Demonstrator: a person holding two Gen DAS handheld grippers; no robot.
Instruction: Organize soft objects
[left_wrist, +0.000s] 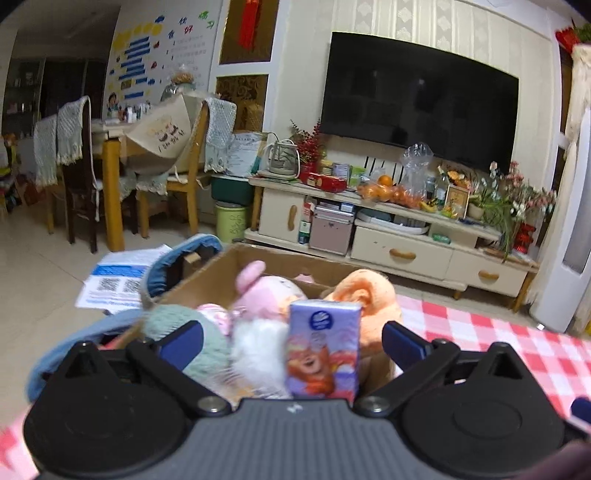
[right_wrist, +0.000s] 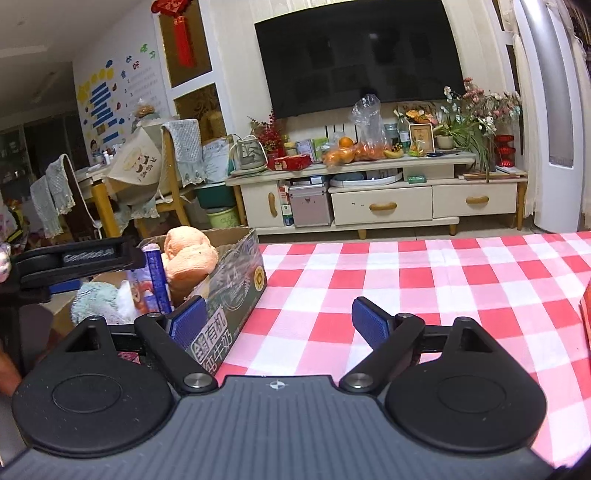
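Room: living room with a dark television (right_wrist: 360, 55) on the wall over a cream cabinet (right_wrist: 380, 199); chairs and a dining table stand off to the left
Tissue pack: purple tissue pack (left_wrist: 324, 349) stands upright at the near side of the cardboard box (right_wrist: 229, 291), right between the left gripper's spread fingers but, as far as I can tell, touched by neither pad; it looks just set in
Box contents: orange plush (left_wrist: 364, 299), pink plush (left_wrist: 266, 291), a white fluffy piece (left_wrist: 255, 350) and a pale green one (left_wrist: 192, 332) packed close around the pack; box looks nearly full
Left gripper: left gripper (left_wrist: 291, 341) wide apart, holding nothing, low over the box
Right gripper: right gripper (right_wrist: 279, 321) also spread and empty; its left pad is just beside the box's printed side, the rest over bare cloth
Bench: red-and-white checked bench (right_wrist: 424, 288); no loose soft item shows on it in either view
Doing it well: I'd lift the left gripper straight up, fingers kept apart, so the pack isn't tipped or dragged out; the right could steady the box wall
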